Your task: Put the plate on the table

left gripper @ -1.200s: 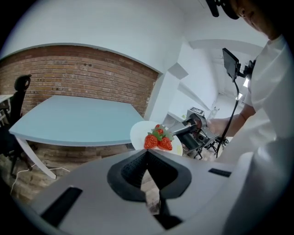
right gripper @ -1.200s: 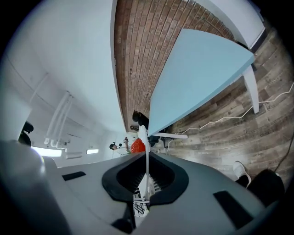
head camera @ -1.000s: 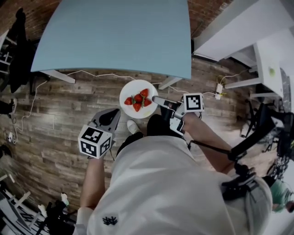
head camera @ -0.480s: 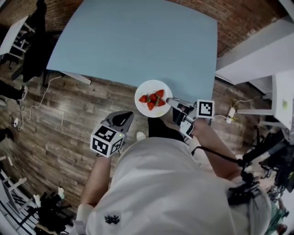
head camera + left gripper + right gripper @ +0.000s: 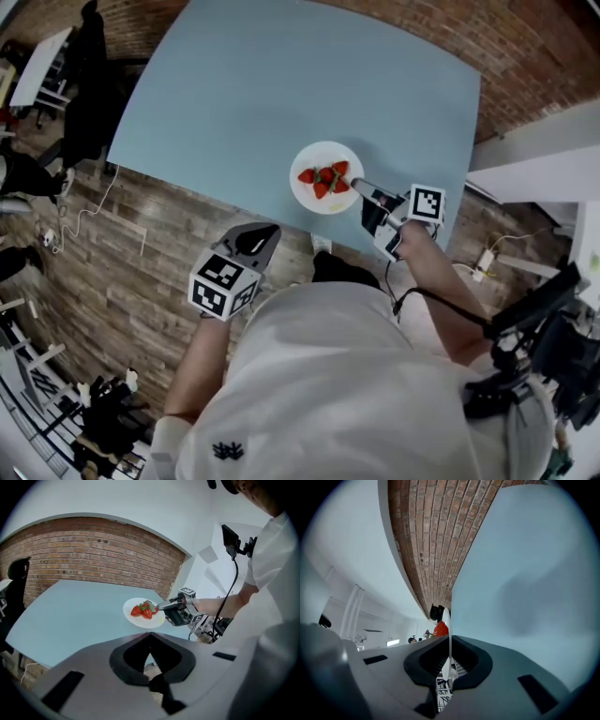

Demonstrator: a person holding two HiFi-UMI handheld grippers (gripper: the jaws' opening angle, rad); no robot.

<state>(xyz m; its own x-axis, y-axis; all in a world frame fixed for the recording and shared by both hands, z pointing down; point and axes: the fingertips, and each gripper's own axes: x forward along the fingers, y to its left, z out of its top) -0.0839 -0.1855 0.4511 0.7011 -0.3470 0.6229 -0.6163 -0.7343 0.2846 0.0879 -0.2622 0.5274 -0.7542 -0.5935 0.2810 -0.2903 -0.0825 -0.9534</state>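
A white plate (image 5: 319,194) with several red strawberries (image 5: 324,176) hangs over the light blue table (image 5: 281,84), close to its near edge. My right gripper (image 5: 358,186) is shut on the plate's right rim. In the right gripper view the plate (image 5: 446,617) stands edge-on between the jaws, with a strawberry (image 5: 440,629) beside it. The left gripper view shows the plate (image 5: 136,618) and the right gripper (image 5: 161,606) from the side. Whether the plate touches the table I cannot tell. My left gripper (image 5: 267,230) stays below the table's edge over the floor, shut and empty (image 5: 150,635).
A brick wall (image 5: 93,550) runs behind the table. Wood-plank floor (image 5: 141,272) with a white cable (image 5: 94,206) lies to the left. A dark chair (image 5: 89,84) stands at the table's left end, and white desks (image 5: 553,159) at the right.
The person has stepped forward. The plate, still in the right gripper, has moved from over the floor to over the table. The left gripper came along, still empty.
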